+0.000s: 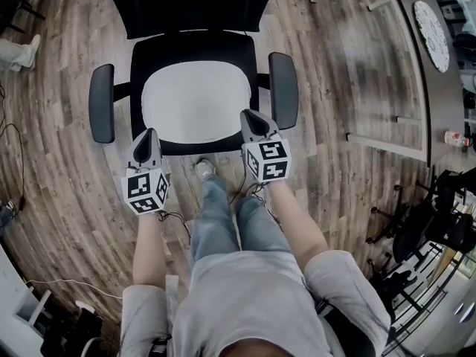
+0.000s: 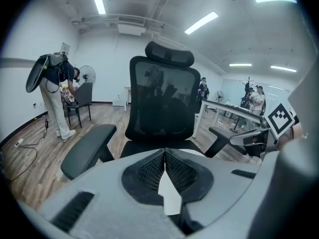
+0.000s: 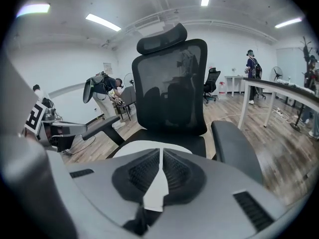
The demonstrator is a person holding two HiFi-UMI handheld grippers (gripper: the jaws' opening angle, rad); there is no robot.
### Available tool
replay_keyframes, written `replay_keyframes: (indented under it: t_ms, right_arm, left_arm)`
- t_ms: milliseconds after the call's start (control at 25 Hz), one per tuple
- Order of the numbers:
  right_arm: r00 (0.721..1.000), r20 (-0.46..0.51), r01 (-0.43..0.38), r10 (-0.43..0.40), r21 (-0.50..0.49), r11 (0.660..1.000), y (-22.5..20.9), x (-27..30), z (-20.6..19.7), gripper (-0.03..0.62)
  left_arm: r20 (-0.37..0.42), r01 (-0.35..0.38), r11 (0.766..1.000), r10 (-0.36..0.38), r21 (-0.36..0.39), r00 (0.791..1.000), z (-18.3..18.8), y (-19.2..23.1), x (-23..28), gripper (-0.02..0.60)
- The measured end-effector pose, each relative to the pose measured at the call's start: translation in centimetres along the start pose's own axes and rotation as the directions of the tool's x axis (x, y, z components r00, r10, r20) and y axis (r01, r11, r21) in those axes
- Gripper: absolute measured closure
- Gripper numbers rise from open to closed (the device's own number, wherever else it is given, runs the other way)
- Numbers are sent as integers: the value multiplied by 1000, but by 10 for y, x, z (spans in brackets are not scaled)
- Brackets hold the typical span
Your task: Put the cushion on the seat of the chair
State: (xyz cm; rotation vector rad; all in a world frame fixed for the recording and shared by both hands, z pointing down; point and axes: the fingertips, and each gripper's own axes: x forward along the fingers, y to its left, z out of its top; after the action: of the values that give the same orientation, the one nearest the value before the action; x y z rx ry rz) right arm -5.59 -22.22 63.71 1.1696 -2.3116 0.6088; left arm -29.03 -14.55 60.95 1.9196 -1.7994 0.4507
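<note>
Head view: white cushion (image 1: 197, 99) flat on the seat of a black office chair (image 1: 199, 6), between the two armrests (image 1: 102, 103), on a wood-plank floor (image 1: 335, 73). Left hand-held gripper (image 1: 151, 134) at the cushion's front left corner, right hand-held gripper (image 1: 251, 116) at its front right edge, both pointing toward the chair from above the person's jeans-clad legs (image 1: 223, 222); cannot tell here whether either tip touches the cushion. Left gripper view: jaws closed tip to tip, a white wedge in the gap behind the tips, too unclear to name; beyond them a sliver of the cushion on the seat, then the mesh backrest (image 2: 162, 98) and headrest (image 2: 168, 54) standing upright, and a person (image 2: 55, 101) bending over far off at the left. Right gripper view: jaws likewise pressed together, aimed at the cushion lying on the seat, one armrest just to the right, a marker cube (image 3: 36, 117) at the left edge.
</note>
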Motion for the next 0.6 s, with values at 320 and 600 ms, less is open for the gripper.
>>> replay_keyframes:
  t_ms: [320, 600]
  right_arm:
    - [997, 69, -17, 18, -15, 1000, 2, -48, 32, 571]
    - [991, 119, -44, 53, -77, 996, 10, -88, 59, 571]
  left_arm:
    - [71, -28, 1000, 27, 12, 997, 37, -20, -38, 571]
    - [121, -42, 999, 40, 16, 992, 62, -42, -71, 571]
